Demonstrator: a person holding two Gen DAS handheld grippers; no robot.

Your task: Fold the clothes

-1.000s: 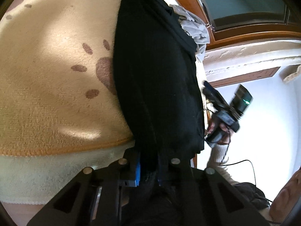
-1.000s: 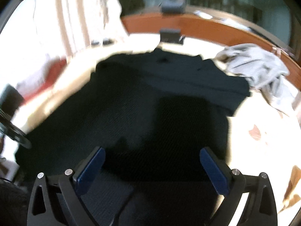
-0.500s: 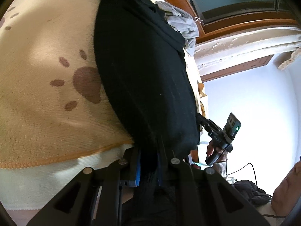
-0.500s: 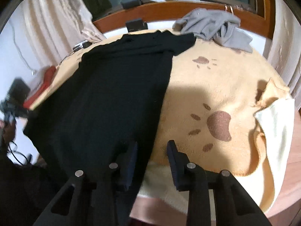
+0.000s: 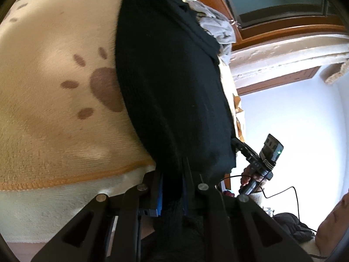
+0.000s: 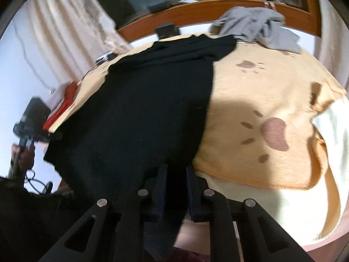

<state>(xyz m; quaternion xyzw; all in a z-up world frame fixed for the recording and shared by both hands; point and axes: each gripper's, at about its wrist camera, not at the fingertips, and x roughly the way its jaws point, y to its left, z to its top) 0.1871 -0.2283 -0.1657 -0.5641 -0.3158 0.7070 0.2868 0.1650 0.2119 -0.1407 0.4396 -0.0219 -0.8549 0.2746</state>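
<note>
A black knit garment [image 5: 172, 83] lies stretched along the yellow paw-print blanket [image 5: 54, 100] on the table. My left gripper [image 5: 172, 174] is shut on the garment's near hem. In the right wrist view the same black garment [image 6: 148, 109] runs from the far edge to the near edge, and my right gripper [image 6: 175, 170] is shut on its near hem at the blanket's front edge. The other gripper shows in each view, held in a hand: the right one [image 5: 257, 163] and the left one [image 6: 28, 126].
A crumpled grey garment [image 6: 257, 28] lies at the far edge by the wooden window frame [image 6: 196, 11]. A cream towel layer [image 6: 333, 135] hangs at the blanket's right and front edges. Red items [image 6: 63, 109] sit at the left beside a curtain [image 6: 65, 28].
My right gripper has gone from open above the garment to shut on its near hem. The left gripper stays shut on the hem and has shifted slightly, with the garment pulled straighter.
</note>
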